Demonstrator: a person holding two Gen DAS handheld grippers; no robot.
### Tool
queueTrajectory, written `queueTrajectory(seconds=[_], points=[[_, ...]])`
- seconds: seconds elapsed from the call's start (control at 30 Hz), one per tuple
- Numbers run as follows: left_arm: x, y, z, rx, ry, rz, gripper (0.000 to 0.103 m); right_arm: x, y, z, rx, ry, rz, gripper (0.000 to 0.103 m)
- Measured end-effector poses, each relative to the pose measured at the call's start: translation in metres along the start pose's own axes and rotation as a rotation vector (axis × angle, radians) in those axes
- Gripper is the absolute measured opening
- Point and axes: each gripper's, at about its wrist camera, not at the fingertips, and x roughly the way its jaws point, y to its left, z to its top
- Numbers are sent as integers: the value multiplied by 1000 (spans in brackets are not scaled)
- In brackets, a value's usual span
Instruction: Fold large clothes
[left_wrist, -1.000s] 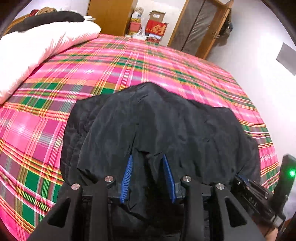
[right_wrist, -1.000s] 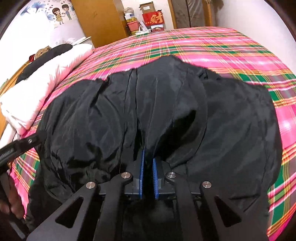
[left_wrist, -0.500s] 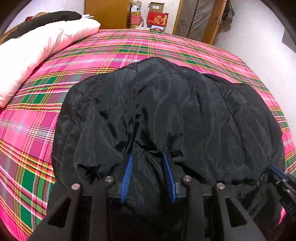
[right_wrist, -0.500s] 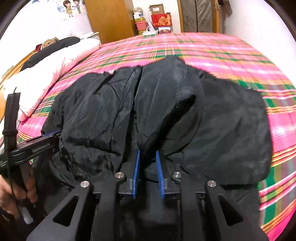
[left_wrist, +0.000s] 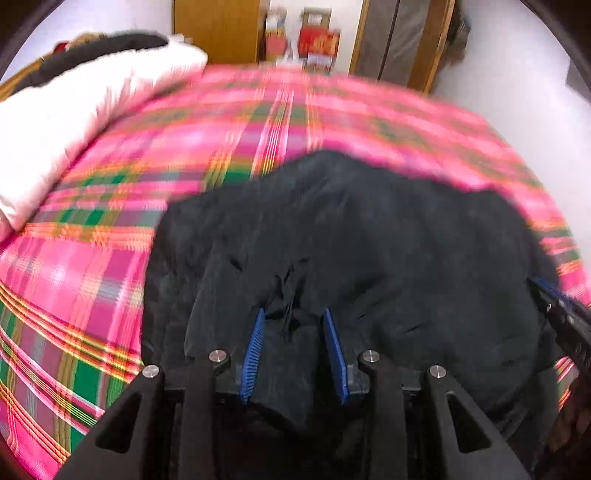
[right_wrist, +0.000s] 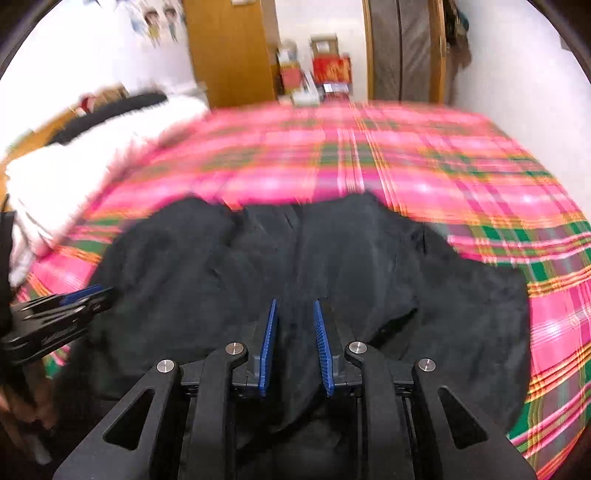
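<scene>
Right wrist view: right gripper (right_wrist: 294, 314) opening over black garment (right_wrist: 229, 280), white pillow (right_wrist: 74, 177) beyond

The garment (left_wrist: 369, 251) is spread on the bed (left_wrist: 258, 122), at its near edge. A pillow (left_wrist: 74, 122) is laid to the left. Behind the bed, a wardrobe (right_wrist: 229, 51) and boxes (right_wrist: 330, 70) are set against the wall.

Bed (left_wrist: 258, 122): wearing a pink plaid cover.
Black garment (left_wrist: 369, 240): lying at 6 o'clock.
White duvet (left_wrist: 74, 110): lying at 10 o'clock.
</scene>
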Motion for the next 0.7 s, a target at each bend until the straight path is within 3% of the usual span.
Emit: queueTrajectory(seconds=[0.27,0.4,0.57,0.63,0.7], points=[[11,-5,-5,0,-13,-6,35,22,-4,-13,-35,38,-2,19],[-12,-4,-1,-31,-23,-33,34,-7,-6,2,7,38,27,20],[-60,-15,-6,29,-148,-143,34,-53,12,-11,-16,-36,84,20],[-58,-23,-16,67,-121,-179,34,-43,26,-23,-55,-4,88,20],[-37,-32,-27,118,-22,-150,35,-26,34,-32,-75,50,75,20]])
